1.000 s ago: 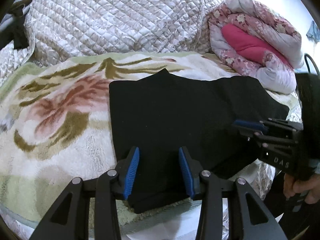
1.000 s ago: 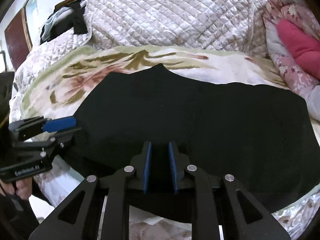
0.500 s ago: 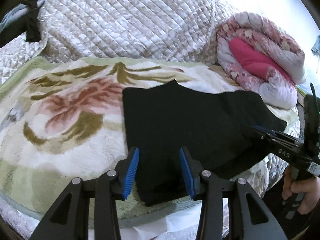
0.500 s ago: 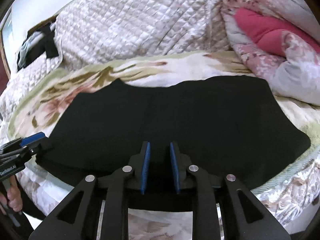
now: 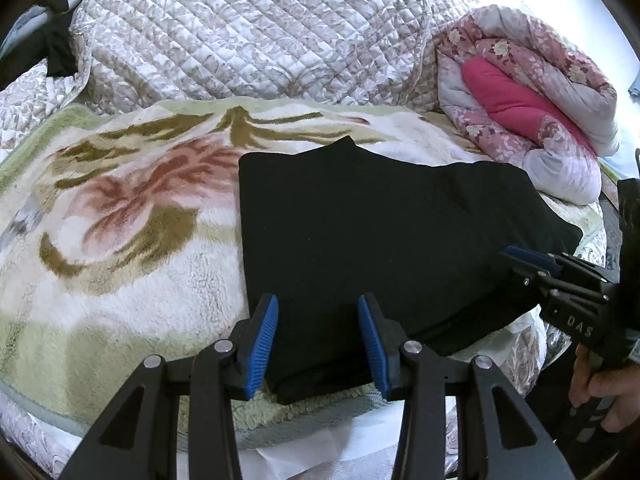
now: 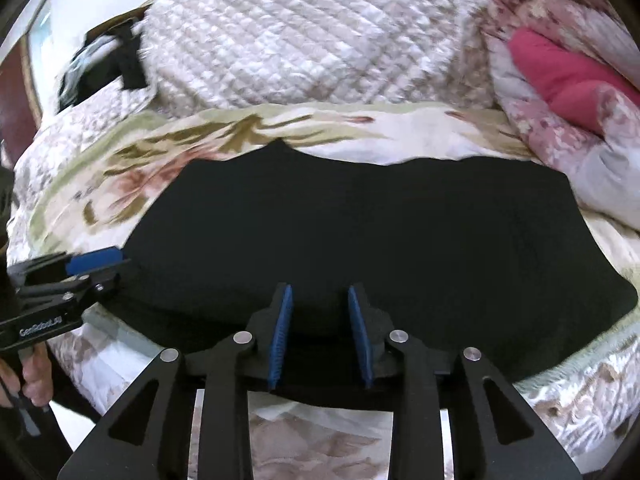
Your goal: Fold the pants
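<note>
The black pants (image 5: pixel 372 236) lie folded flat on a floral fleece blanket (image 5: pixel 120 232), also in the right wrist view (image 6: pixel 360 236). My left gripper (image 5: pixel 318 344) is open, its blue pads either side of the pants' near left corner. My right gripper (image 6: pixel 318 334) is open over the pants' near edge, pads apart with black cloth showing between them. Each gripper also shows in the other's view: the right one (image 5: pixel 532 260) at the pants' right edge, the left one (image 6: pixel 92 260) at the left edge.
A quilted beige cover (image 5: pixel 248 36) is heaped behind the blanket. A rolled pink floral duvet (image 5: pixel 532 92) lies at the back right. Dark clothing (image 6: pixel 116 60) hangs at the back left. The bed edge runs just below the pants.
My right gripper's pads have opened from a narrow gap to a wide one. The left gripper stayed open and drew back slightly to the left, still at the pants' near corner.
</note>
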Demonstrator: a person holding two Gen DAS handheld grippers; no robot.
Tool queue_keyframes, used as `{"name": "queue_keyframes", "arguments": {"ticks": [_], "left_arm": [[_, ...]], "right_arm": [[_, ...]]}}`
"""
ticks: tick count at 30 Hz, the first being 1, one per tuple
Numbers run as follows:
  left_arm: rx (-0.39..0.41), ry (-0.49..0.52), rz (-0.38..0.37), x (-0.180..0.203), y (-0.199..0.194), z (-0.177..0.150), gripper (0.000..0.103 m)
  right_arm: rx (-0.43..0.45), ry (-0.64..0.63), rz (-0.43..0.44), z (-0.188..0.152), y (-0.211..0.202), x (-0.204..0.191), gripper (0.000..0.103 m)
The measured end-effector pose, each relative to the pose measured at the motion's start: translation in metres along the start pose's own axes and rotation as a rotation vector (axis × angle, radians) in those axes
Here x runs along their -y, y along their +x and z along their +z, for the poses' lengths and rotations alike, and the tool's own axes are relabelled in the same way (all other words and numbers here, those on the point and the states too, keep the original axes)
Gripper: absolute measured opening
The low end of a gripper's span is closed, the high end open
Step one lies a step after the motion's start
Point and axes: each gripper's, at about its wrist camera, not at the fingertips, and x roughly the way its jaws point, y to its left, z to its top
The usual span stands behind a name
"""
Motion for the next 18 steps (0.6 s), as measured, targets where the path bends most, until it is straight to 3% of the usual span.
{"name": "queue_keyframes", "arguments": {"ticks": [2, 6, 13, 18], "left_arm": [[0.001, 0.0, 0.0, 0.0, 0.0, 0.0, 0.045], [0.0, 0.001, -0.001, 0.0, 0.0, 0.0, 0.045], [-0.003, 0.002, 0.001, 0.0, 0.0, 0.0, 0.045], [-0.002, 0.001, 0.004, 0.001, 0.0, 0.0, 0.045]], "right_arm": [[0.004, 0.058, 0.006, 0.001, -0.002, 0.011, 0.031], [0.026, 0.114, -0.02, 0.003, -0.012, 0.026, 0.05], [0.097, 0.316, -0.106, 0.009, -0.032, 0.08, 0.052], [0.167, 0.49, -0.169, 0.001, -0.05, 0.121, 0.06]]}}
